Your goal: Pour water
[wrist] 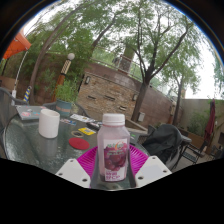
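Note:
A clear bottle [113, 148] with a white cap and a purple label stands upright between my fingers. My gripper [113, 166] is shut on the bottle, with a magenta pad [87, 158] pressed against each of its sides. The bottle's base is hidden behind the gripper body. A white cup [48, 123] stands upright on the round glass table [28, 146], beyond the fingers and off to the left, well apart from the bottle.
Small red [78, 143] and yellow [87, 131] items lie on the table between the cup and the bottle. A dark patio chair [166, 141] stands to the right. A wooden fence [105, 95] and trees rise behind the table.

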`<state>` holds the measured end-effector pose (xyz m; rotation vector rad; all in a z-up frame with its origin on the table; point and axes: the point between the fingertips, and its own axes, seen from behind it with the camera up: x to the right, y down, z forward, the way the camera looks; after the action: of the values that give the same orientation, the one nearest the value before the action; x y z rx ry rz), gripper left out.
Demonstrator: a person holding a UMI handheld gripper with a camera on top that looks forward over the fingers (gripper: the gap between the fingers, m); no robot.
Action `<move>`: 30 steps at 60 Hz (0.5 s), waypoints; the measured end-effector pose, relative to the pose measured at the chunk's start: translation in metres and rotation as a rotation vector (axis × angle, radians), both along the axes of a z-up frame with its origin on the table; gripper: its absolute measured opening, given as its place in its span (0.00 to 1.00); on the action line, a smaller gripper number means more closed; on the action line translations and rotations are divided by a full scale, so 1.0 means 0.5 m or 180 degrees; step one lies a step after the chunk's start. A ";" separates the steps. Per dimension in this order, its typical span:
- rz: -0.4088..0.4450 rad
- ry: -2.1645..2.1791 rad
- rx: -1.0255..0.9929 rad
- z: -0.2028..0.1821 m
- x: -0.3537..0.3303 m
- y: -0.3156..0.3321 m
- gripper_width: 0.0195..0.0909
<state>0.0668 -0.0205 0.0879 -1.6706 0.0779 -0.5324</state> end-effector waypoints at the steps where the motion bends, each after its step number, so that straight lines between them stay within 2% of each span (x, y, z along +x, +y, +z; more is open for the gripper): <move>1: -0.0004 -0.0110 -0.0027 0.011 0.000 0.004 0.36; 10: 0.0050 -0.1455 -0.0323 0.155 -0.045 0.088 0.36; 15: 0.0170 -0.2431 -0.0596 0.214 -0.094 0.165 0.36; 20: 0.0253 -0.3618 -0.0882 0.227 -0.170 0.252 0.36; 29: 0.0381 -0.5136 -0.1318 0.185 -0.238 0.341 0.36; 30: 0.0518 -0.5265 -0.1416 0.202 -0.234 0.346 0.36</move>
<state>-0.0502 0.1524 0.1887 -1.1468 -1.4271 -1.7037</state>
